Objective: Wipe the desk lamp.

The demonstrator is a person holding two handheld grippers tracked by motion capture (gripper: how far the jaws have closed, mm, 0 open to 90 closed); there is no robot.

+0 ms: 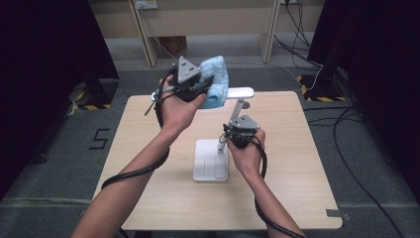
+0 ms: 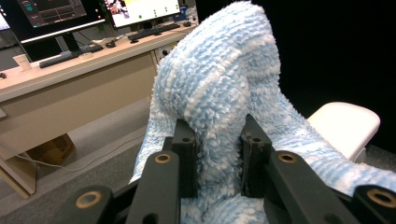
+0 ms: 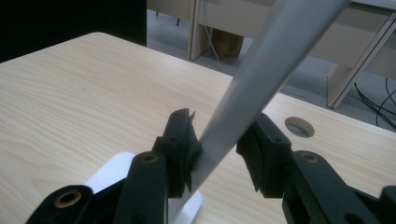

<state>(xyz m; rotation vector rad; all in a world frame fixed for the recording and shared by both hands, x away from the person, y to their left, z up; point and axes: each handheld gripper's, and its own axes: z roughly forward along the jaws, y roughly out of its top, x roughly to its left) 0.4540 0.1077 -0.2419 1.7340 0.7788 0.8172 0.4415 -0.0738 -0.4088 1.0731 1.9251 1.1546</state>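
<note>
1. I am pinching a fluffy blue-and-white cloth (image 2: 215, 93) in my left gripper (image 2: 215, 154); its two black jaws are closed tight into the pile, with a thick fold bulging up between and above them.
2. I am holding that cloth up at the far end of the table, against the white head (image 1: 238, 92) of the desk lamp; from above, my left gripper (image 1: 198, 89) is sitting just left of the head, with the cloth (image 1: 217, 79) draped behind and partly over it.
3. I am steadying the lamp with my right gripper (image 3: 217, 154): the jaws are standing partly apart around the slanted grey-white lamp arm (image 3: 261, 79). The left jaw is touching it, and there is a gap on the other side, so I judge this a loose brace, not a firm clamp.
4. From above, my right gripper (image 1: 236, 133) is sitting low on the arm, just above the white lamp base (image 1: 210, 166) on the light wooden table (image 1: 148, 129).
5. As I read it, I am wiping the lamp: the cloth is gripped and at the head, the stand is braced. I cannot tell how much of the head is already wiped; the arm and base appear still to do.
</note>
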